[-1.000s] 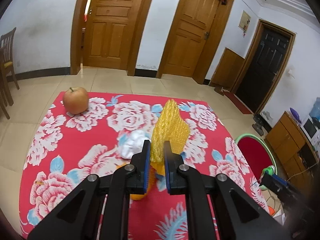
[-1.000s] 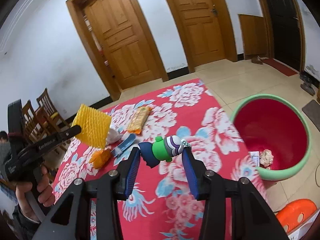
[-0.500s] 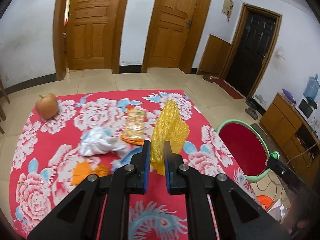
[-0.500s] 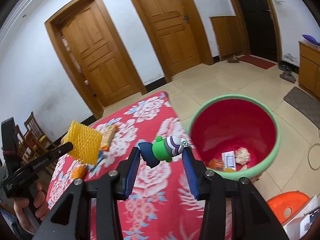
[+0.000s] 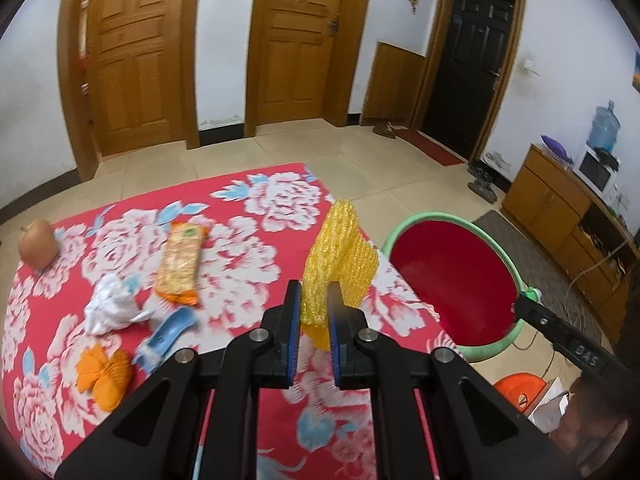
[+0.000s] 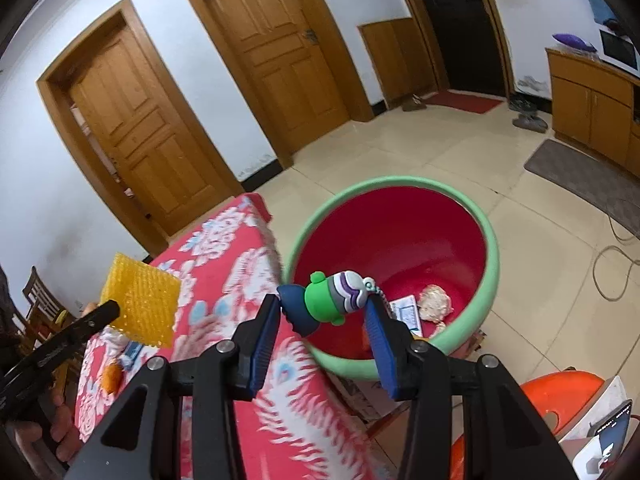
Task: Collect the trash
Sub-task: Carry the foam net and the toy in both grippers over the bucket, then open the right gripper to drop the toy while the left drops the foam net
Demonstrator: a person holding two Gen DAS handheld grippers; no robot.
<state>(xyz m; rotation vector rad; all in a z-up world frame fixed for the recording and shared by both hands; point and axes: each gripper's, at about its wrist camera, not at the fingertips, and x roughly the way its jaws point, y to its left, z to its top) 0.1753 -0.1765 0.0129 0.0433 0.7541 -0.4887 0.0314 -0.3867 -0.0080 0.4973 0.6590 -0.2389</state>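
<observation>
Floral red cloth [image 5: 240, 264], left claw [image 5: 314, 312] pinching yellow foam net [image 5: 340, 256], right-wrist view alone shows right claw [image 6: 324, 316] clamping green toy [image 6: 328, 300].

On the tablecloth [image 5: 248, 248], the snack packet [image 5: 180, 262] lies at ten o'clock; the apple [image 5: 37, 243] beyond at nine; the bin [image 5: 452, 280] at three.

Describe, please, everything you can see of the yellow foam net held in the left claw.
The yellow foam net is a soft, springy-looking mesh sleeve with a honeycomb pattern, flattened to a rough square. It stands upright, pinched near its lower edge by the left claw, which is shut on it; a little foam pokes out below the pads. It hangs in the air above the red floral cloth, touching nothing else, to the left of the green-rimmed red bin.
</observation>
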